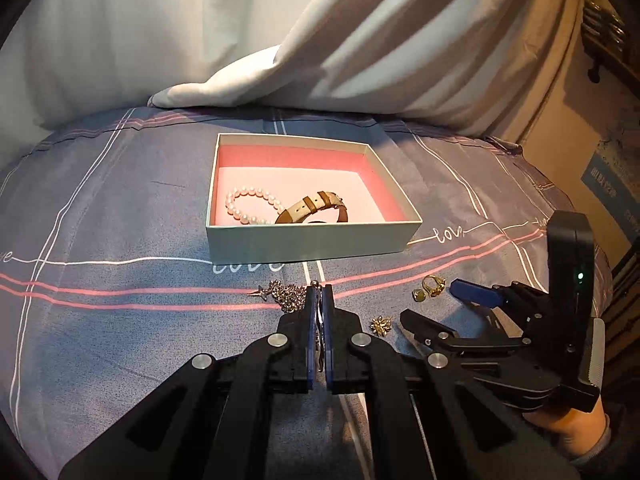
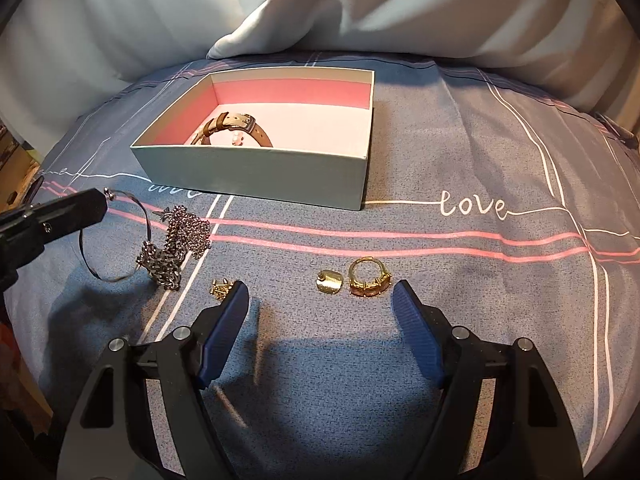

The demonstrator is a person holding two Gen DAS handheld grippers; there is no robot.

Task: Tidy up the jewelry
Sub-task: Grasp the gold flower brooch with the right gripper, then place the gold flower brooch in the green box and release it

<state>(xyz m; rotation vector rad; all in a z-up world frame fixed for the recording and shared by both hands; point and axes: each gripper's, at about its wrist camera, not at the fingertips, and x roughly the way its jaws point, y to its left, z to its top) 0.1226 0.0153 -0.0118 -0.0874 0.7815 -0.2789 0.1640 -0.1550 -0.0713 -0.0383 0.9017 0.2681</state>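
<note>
**Left tool pinching bangle, box straight ahead**

Left tool [image 1: 319, 292] is clamped narrow on a thin wire bangle [image 2: 116, 240], which hangs beside the chain pile [image 2: 178, 240] on the bed [image 2: 460, 152]. The box [image 1: 312, 240] lies dead ahead (pearls, watch inside). Right tool [image 2: 320, 300] gapes wide, nearest the gold ring [image 2: 369, 278]. Only the right view shows the bangle's full loop.

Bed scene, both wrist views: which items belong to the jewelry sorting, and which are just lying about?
Part of the job:
- box, holding pearl bracelet and watch
- thin bangle, pinched by left gripper
- chain necklace
- gold ring
- gold stud
- flower earring
- right gripper, open

Just lying about:
- white duvet
- cardboard boxes
</note>
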